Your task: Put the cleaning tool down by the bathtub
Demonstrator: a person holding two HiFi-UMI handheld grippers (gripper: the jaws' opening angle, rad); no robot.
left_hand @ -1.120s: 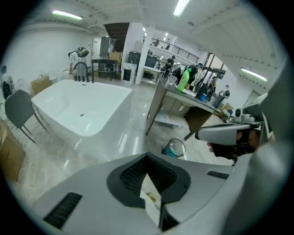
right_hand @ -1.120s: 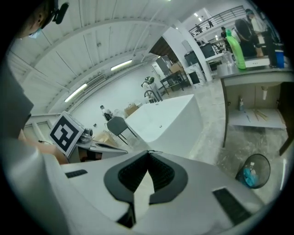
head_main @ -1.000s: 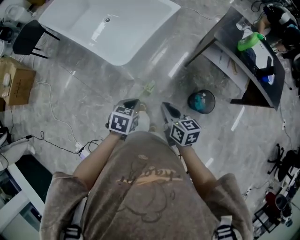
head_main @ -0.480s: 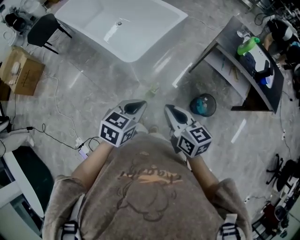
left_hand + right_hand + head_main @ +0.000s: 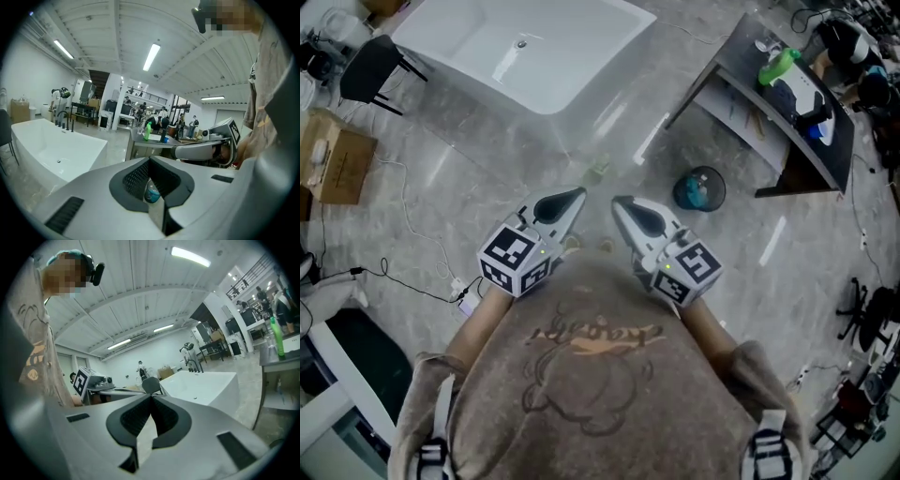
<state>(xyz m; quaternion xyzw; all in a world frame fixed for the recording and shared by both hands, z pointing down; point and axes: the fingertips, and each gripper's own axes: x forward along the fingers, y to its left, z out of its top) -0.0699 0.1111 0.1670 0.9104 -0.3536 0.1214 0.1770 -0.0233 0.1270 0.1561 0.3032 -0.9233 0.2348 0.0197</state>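
A small pale green cleaning tool (image 5: 598,172) lies on the grey floor just in front of the white bathtub's (image 5: 525,52) near corner, apart from both grippers. My left gripper (image 5: 578,195) and right gripper (image 5: 618,202) are held side by side in front of the person's chest, tips pointing toward the tub. In the left gripper view the jaws (image 5: 151,160) meet with nothing between them, and the bathtub (image 5: 51,150) shows at left. The right gripper's jaws (image 5: 151,397) are also closed and empty, with the bathtub (image 5: 206,385) ahead.
A round bin (image 5: 701,190) with something teal in it stands right of the tool. A dark desk (image 5: 778,112) carrying a green bottle (image 5: 776,66) is at upper right. A black chair (image 5: 366,70), a cardboard box (image 5: 333,155) and floor cables (image 5: 422,272) are at left.
Both grippers have risen and drawn a little apart, their tips now pointing further forward. The tool on the floor has not moved.
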